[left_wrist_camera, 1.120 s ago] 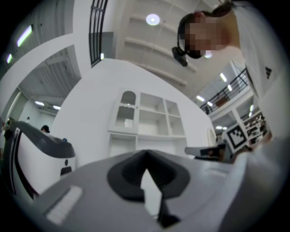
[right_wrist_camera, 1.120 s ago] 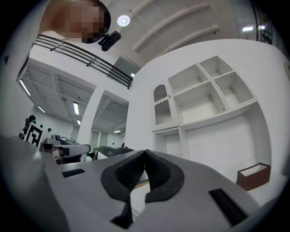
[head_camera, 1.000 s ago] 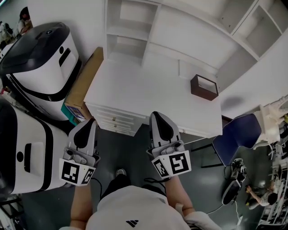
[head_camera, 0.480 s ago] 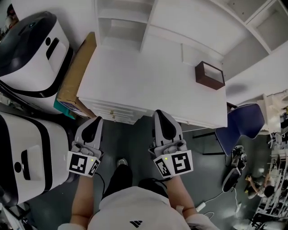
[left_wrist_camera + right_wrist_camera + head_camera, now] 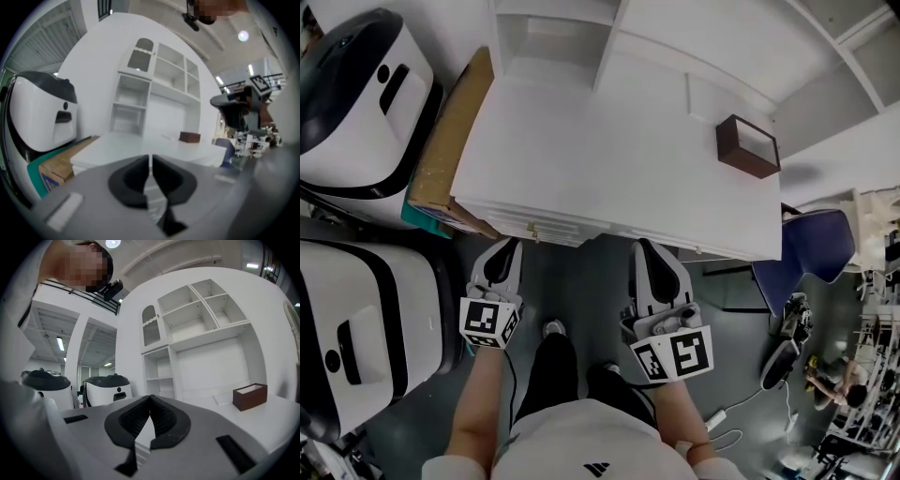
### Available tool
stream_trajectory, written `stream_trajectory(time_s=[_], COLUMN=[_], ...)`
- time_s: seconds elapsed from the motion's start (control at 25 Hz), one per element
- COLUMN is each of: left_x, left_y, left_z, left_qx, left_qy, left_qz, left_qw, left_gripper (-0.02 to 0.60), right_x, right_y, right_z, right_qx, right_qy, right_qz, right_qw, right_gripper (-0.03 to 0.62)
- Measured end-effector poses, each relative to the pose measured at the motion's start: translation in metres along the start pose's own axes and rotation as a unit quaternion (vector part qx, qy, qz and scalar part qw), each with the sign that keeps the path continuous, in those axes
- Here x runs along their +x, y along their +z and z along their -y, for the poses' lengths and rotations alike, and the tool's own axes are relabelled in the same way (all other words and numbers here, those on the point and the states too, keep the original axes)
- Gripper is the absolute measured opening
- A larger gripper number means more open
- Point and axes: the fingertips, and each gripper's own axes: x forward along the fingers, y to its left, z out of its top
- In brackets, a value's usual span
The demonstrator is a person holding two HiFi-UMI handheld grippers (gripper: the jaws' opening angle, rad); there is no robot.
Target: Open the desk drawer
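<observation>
Presently on view:

- Desk: white, with a shelf hutch at its back.
- Desk drawer: in the stack under the desk's left front edge. Small knobs show on the fronts, and all fronts sit flush and closed.
- Left gripper: held low in front of the drawer stack, pointing at it, with the tips near the fronts. No view shows contact. The jaws stand all but together, a hairline slit between the tips as they begin to open, with nothing in between.
- Right gripper: beside the left one, before the open knee space under the desk. The jaws are pressed together at the tips and hold nothing.
- Brown box: open-topped, on the desk's right rear.
- Cardboard carton: wedged against the desk's left side.
- White-and-black machines: two of them, left of the carton.
- Blue chair: right of the desk.
</observation>
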Motion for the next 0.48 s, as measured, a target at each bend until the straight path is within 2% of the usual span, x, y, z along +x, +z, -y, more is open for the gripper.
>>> stream_trajectory(time_s=[0.48], left_x=[0.051], left_y=[-0.093], left_z=[-0.019], left_qx=[-0.020], left_qy=[0.006], left_qz=[-0.078], left_qw=[0.9967], left_gripper=[0.098], right_x=[-0.001], right_y=[-0.023], right_z=[0.009], right_qx=[0.011], right_qy=[-0.030], right_qz=[-0.015], right_qw=[0.999], right_gripper=[0.002])
